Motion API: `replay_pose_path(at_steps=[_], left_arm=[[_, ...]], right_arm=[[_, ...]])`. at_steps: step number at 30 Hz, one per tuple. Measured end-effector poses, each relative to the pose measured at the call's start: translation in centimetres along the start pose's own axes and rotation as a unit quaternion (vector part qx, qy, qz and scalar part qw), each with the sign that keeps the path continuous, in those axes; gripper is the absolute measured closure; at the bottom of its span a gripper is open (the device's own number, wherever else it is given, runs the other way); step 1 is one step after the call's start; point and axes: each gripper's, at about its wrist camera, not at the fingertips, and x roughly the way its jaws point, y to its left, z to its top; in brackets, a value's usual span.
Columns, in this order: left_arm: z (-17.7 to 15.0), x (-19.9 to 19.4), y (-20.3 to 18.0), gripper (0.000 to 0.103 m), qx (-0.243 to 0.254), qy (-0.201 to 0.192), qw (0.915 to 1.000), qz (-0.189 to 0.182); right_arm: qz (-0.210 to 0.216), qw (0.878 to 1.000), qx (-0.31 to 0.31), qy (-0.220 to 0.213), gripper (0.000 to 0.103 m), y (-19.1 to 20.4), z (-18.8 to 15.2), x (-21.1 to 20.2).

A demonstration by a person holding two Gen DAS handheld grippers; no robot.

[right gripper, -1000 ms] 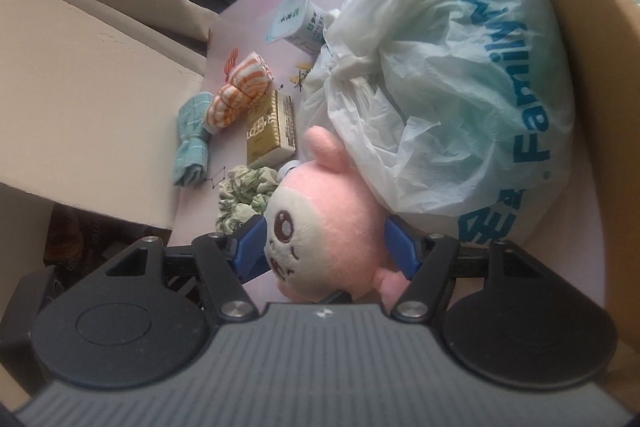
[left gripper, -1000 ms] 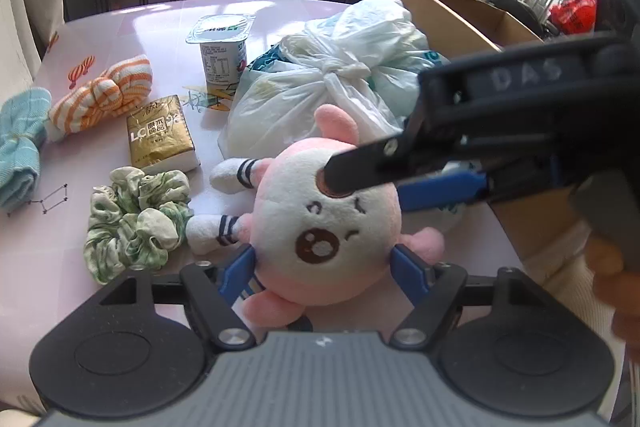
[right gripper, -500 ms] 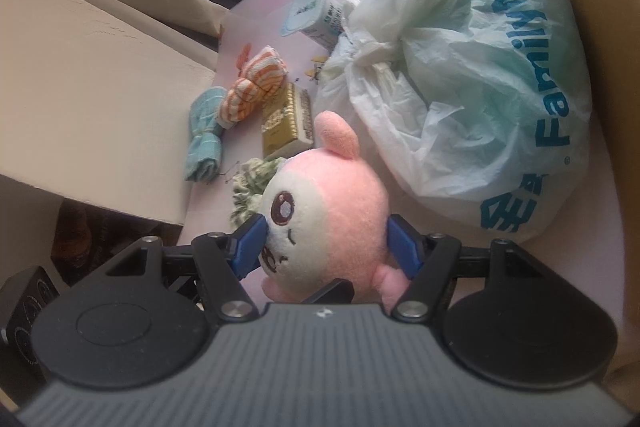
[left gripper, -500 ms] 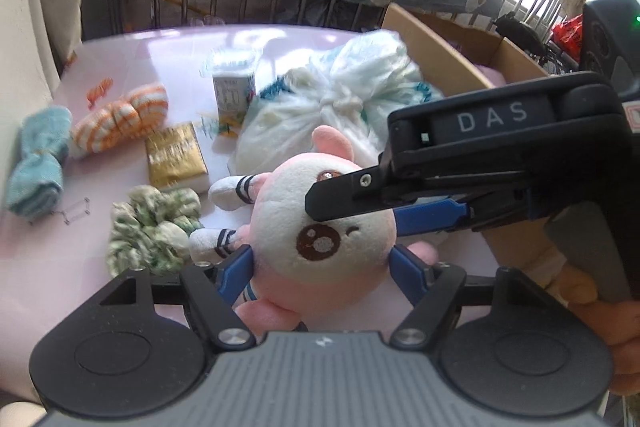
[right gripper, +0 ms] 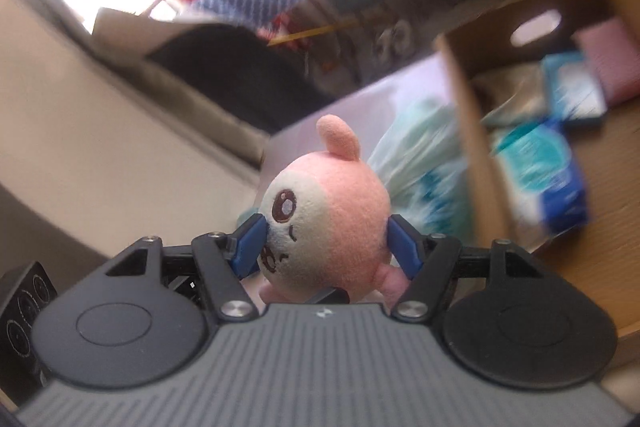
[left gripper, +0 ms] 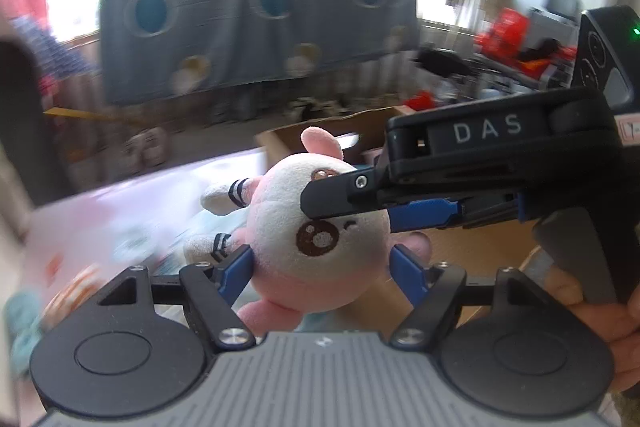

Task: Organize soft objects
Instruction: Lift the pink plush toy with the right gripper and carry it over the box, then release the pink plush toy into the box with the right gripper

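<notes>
Gripping plush from both sides: left claw and right claw clamped on it, angled down, above worktop.

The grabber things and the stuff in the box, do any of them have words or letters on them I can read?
"DAS": white letters on the black body of the right gripper, which is holding the pink plush toy together with the left gripper.
The blue packets in the cardboard box: printing too blurred to read.
The plastic bag: blue marks too blurred to read.
Nothing else is readable.
</notes>
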Motion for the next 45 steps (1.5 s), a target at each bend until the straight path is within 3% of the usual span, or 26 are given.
replay_pose_path(at_steps=[4,7,14,18,24,31,38,45], left_arm=[[4.1,5.7,-4.3,0.028,0.036,0.031,0.9979,-0.043],[6.0,11.1,-7.0,0.028,0.057,0.075,0.9938,-0.059],[6.6,21.9,-9.7,0.028,0.072,0.168,0.9811,-0.063],[6.0,24.7,-10.2,0.030,0.083,0.200,0.9751,-0.048],[5.3,23.1,-9.2,0.030,0.083,0.201,0.9755,-0.033],[5.9,17.0,-5.5,0.029,0.043,0.151,0.9874,-0.021],[4.5,8.4,0.4,0.026,-0.023,0.078,0.9964,0.024],[0.2,1.4,6.5,0.026,-0.081,0.034,0.9901,0.110]], right_arm=[[-0.043,0.998,0.036,-0.032,0.036,-5.8,2.9,-3.2],[-0.072,0.994,0.074,-0.033,0.036,-11.0,4.0,-3.5],[-0.121,0.985,0.124,-0.001,0.036,-19.8,5.8,1.7],[-0.129,0.979,0.156,0.036,0.036,-22.8,5.7,5.1],[-0.128,0.975,0.176,0.054,0.034,-23.8,5.1,6.3],[-0.129,0.976,0.172,0.035,0.032,-22.4,5.4,4.9],[-0.115,0.987,0.114,-0.008,0.028,-17.3,4.8,0.3],[-0.036,0.998,0.047,0.002,0.027,-9.1,4.2,1.1]])
